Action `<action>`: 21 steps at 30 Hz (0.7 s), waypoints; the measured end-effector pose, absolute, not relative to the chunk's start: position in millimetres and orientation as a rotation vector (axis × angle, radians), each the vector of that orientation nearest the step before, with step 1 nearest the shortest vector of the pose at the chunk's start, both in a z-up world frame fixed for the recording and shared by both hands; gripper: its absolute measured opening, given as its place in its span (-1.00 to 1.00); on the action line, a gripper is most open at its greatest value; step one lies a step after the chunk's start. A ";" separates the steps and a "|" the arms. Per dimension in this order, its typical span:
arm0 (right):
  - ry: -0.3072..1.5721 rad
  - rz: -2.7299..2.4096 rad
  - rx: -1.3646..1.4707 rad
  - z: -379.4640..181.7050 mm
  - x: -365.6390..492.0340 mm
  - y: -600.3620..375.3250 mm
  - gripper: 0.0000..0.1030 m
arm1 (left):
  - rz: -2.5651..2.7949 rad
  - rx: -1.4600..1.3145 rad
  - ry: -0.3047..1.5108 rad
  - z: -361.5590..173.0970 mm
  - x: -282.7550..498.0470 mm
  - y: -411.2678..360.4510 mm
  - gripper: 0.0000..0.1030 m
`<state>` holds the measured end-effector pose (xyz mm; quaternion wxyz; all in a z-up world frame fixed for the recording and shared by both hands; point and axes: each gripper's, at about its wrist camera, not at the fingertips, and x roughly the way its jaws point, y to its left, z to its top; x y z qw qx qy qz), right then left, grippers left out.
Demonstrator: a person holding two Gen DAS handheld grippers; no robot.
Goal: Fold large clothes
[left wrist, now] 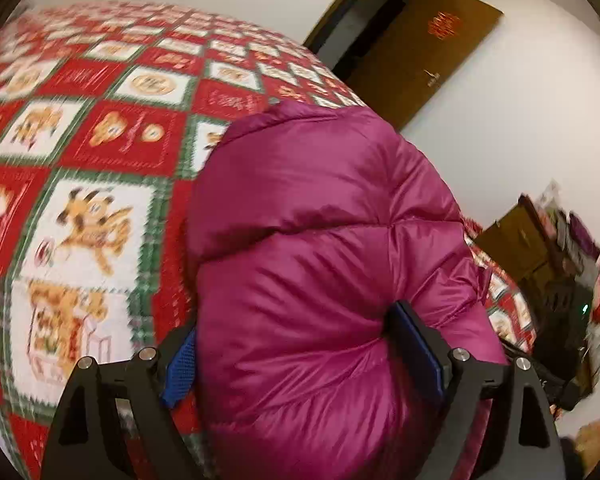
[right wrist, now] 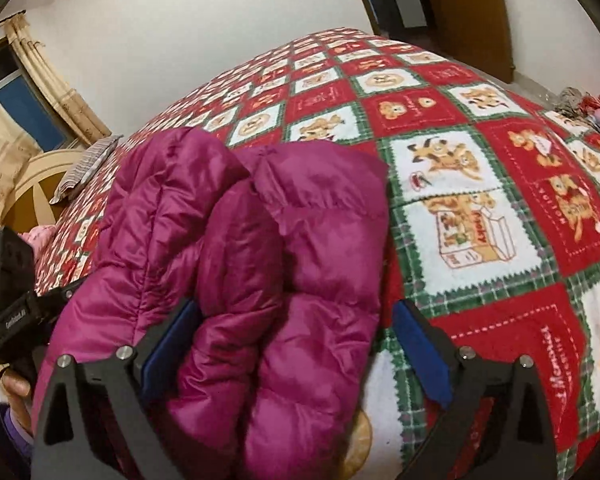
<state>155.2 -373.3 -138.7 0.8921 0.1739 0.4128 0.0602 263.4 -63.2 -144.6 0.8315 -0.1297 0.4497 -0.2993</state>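
Blue-padded fingers (right wrist: 420, 354) of the right gripper (right wrist: 296, 344) stand spread wide astride the folded magenta puffer jacket (right wrist: 260, 248), pads clear of it, while the left gripper (left wrist: 300, 344) straddles the same bundle loosely, jacket lying on the red teddy-bear quilt (right wrist: 480, 200) stretching toward twelve o'clock.

bedspread (right wrist: 480, 152): red, white and green patchwork with bear prints, spread ahead of and under the claws | wooden door (left wrist: 420, 52): brown, far ahead, beyond the bed | striped pillow (right wrist: 86, 166): far ahead-left of the right claw | curtain (right wrist: 52, 84): beige, beside a window (right wrist: 24, 108), far left
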 end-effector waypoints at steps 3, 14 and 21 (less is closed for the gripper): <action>0.864 0.117 0.321 -138.8 158.7 -363.4 0.90 | -0.646 -0.258 0.941 -142.8 261.7 -65.9 0.65; 0.917 0.167 0.323 -126.6 137.2 -319.1 -0.27 | -0.663 -0.199 0.895 -110.4 220.6 -50.6 -0.05; 0.867 0.185 0.435 -109.6 78.0 -304.7 -0.42 | -0.722 -0.186 0.847 -82.3 167.0 -38.7 -0.09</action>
